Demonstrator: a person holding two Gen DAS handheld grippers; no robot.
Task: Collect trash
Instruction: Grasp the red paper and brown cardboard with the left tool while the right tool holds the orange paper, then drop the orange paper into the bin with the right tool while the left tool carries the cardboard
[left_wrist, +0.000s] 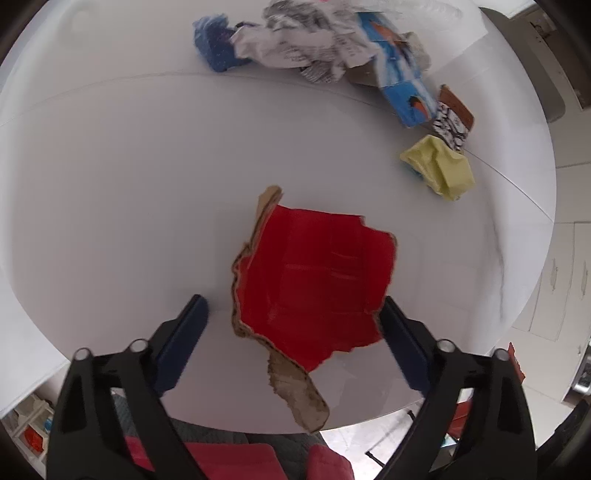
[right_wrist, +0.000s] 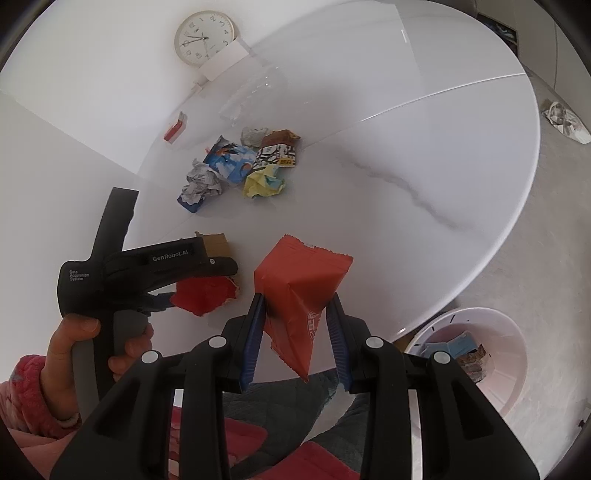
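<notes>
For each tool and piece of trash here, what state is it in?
Left tool: open around red cardboard scrap, not clamped.
Right tool: shut on red wrapper.
Yellow paper: crumpled, on table.
Bin: upright on floor, holding trash.

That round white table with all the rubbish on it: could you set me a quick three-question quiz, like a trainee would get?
1. True or false: the right gripper is shut on a red wrapper.
2. Which piece lies between the open fingers of the left gripper? A) yellow crumpled paper B) red torn cardboard C) blue carton
3. Fill in: the pink bin stands on the ____, beside the table.

Key
1. True.
2. B, the red torn cardboard; the yellow crumpled paper and blue carton lie farther off.
3. Floor.
</notes>
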